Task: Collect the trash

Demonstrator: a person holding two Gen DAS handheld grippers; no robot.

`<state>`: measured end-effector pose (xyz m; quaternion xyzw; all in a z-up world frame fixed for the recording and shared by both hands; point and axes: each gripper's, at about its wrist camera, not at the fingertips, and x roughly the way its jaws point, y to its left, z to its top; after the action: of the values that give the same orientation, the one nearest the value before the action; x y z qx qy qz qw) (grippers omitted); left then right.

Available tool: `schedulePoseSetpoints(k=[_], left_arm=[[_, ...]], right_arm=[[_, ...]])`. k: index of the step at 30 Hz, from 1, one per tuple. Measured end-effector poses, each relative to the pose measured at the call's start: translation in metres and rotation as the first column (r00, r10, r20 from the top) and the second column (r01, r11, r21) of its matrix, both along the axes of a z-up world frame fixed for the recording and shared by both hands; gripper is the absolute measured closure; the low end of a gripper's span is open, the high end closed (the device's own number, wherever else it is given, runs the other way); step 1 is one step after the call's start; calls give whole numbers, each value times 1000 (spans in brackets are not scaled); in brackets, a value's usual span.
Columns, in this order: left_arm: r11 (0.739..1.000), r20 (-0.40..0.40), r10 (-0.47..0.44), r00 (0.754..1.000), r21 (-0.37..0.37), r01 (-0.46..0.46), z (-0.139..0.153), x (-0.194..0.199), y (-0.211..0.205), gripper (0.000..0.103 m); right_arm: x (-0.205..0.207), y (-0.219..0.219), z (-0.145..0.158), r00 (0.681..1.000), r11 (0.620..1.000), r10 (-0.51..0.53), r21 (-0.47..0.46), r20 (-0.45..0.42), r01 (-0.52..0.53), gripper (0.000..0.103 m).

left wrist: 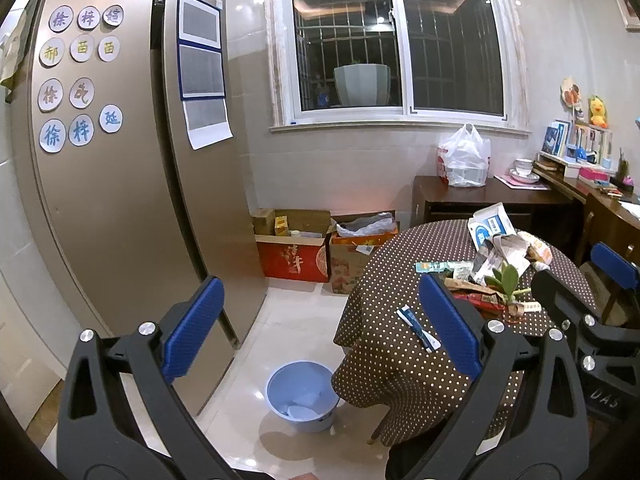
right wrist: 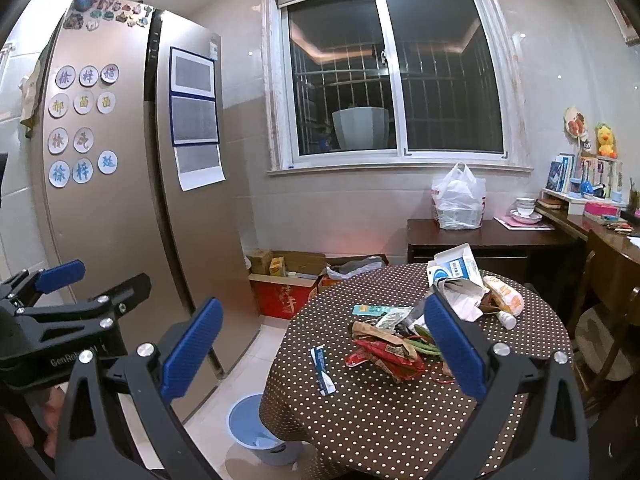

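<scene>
Both claws, the left gripper (left wrist: 324,330) and the right gripper (right wrist: 324,346), gape wide and empty before the round dotted table (right wrist: 380,412), where crumpled wrappers (right wrist: 386,354), a torn blue-white carton (right wrist: 454,270) and a folded strip (right wrist: 322,366) lie, the blue bin (left wrist: 302,396) below holding perhaps paper.

Left gripper (left wrist: 320,328): jaws spread wide, nothing between the blue pads, held level in the air. Right gripper (right wrist: 324,346): likewise wide apart, empty. Bare fingers (right wrist: 48,420), apparently gripping the left handle.
</scene>
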<state>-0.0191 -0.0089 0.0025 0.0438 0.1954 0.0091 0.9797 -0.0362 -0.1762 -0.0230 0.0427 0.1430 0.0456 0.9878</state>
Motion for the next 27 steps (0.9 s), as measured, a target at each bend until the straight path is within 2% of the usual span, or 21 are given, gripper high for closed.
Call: schedulePoseSetpoints(k=[11, 17, 22, 27], left_arm=[[1000, -43, 8, 999, -13, -8, -13, 23, -3, 7], [998, -141, -32, 989, -53, 24, -41, 58, -5, 7], [993, -256, -101, 961, -90, 81, -74, 96, -19, 7], [981, -357, -179, 917, -139, 137, -110, 128, -43, 7]], right_arm=[[21, -8, -19, 999, 1000, -15, 11, -46, 16, 4], [46, -27, -42, 991, 998, -48, 29, -121, 52, 4], [73, -47, -70, 976, 994, -97, 25, -194, 104, 4], [95, -69, -96, 959, 989, -139, 8, -247, 145, 4]])
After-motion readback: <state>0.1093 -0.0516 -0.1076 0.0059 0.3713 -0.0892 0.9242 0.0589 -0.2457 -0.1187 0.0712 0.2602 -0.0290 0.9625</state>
